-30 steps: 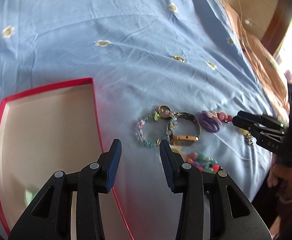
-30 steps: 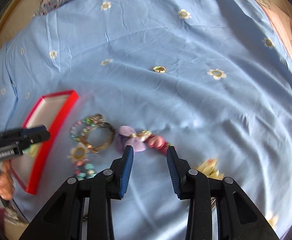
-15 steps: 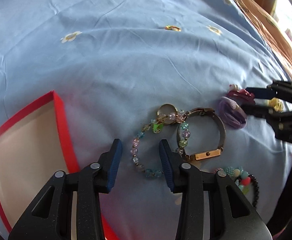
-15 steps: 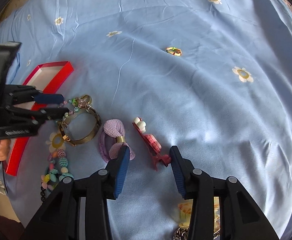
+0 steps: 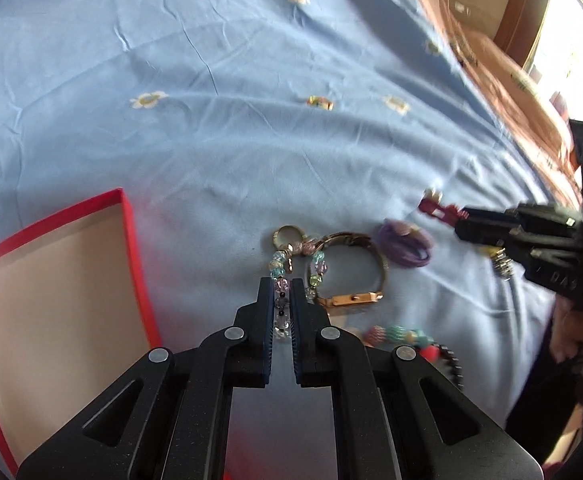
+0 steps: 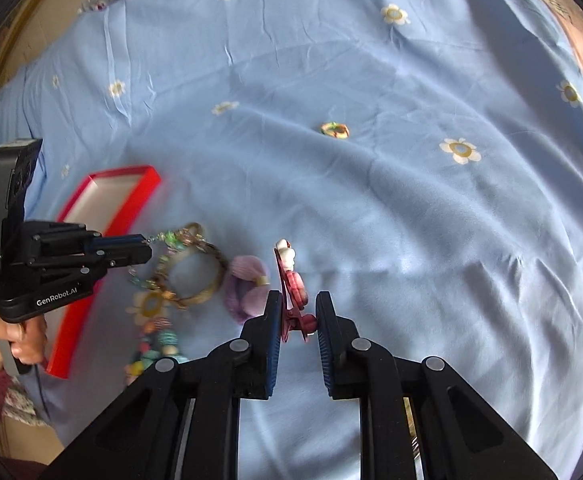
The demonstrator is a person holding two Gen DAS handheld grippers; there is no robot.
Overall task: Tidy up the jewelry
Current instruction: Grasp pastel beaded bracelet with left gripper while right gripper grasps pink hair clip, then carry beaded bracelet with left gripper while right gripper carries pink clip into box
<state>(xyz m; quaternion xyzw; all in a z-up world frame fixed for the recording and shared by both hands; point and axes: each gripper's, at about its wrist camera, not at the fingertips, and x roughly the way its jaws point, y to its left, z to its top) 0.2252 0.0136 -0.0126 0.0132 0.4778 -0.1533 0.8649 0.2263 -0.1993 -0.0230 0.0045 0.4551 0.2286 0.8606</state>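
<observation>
My left gripper (image 5: 282, 286) is shut on a pastel bead bracelet (image 5: 280, 304), whose far end lies by a gold ring (image 5: 287, 236). A gold watch (image 5: 347, 276) and a purple hair tie (image 5: 405, 242) lie just right of it. My right gripper (image 6: 298, 300) is shut on a red hair clip (image 6: 291, 284) with a white charm and holds it upright; it also shows in the left wrist view (image 5: 437, 208). The red box (image 5: 51, 292) with a beige inside sits open at left.
A colourful bead necklace (image 5: 399, 338) lies near the front edge. A small gold ring (image 6: 334, 130) lies far out on the blue flowered sheet (image 6: 411, 200). A yellow charm (image 5: 499, 260) sits under the right gripper. Brown bedding (image 5: 511, 80) lies at the far right.
My left gripper closed on the bead bracelet. My right gripper closed on the red hair clip and tipped it upright.
</observation>
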